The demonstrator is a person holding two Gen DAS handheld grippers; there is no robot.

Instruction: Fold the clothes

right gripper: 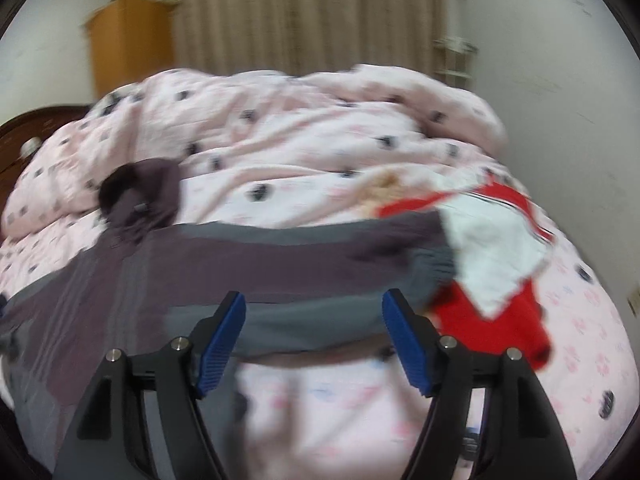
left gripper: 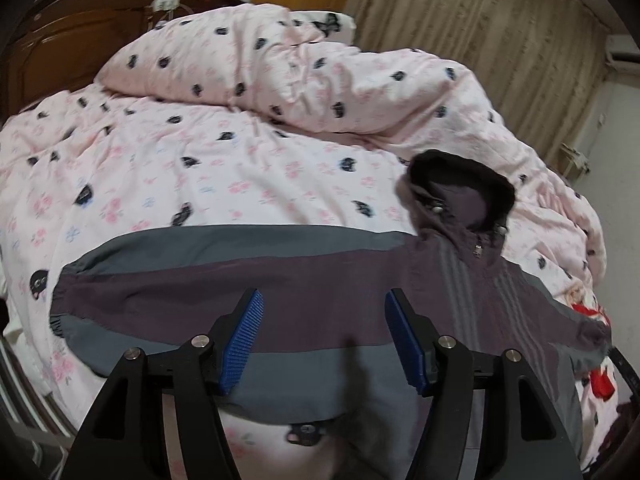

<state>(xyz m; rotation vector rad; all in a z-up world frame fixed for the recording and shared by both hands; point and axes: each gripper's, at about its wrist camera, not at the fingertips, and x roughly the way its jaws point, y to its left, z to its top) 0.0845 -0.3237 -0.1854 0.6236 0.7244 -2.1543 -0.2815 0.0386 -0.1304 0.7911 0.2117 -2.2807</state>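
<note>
Jacket point(left gripper: 320, 280) lying spread front-up across lower centre of both frames on pink quilt point(left gripper: 200, 168), sleeves stretched out left and right, hood point(left gripper: 464, 184) pointing toward upper right of left wrist view. Probably handling light, limp and somewhat slick; likely best pinching at a sleeve cuff or hem edge. Left gripper point(left gripper: 324, 312) hovering spread wide, holding nothing. Right gripper point(right gripper: 314, 316) likewise spread, empty, near red-and-white garment point(right gripper: 492, 264) overlapping right cuff.
</note>
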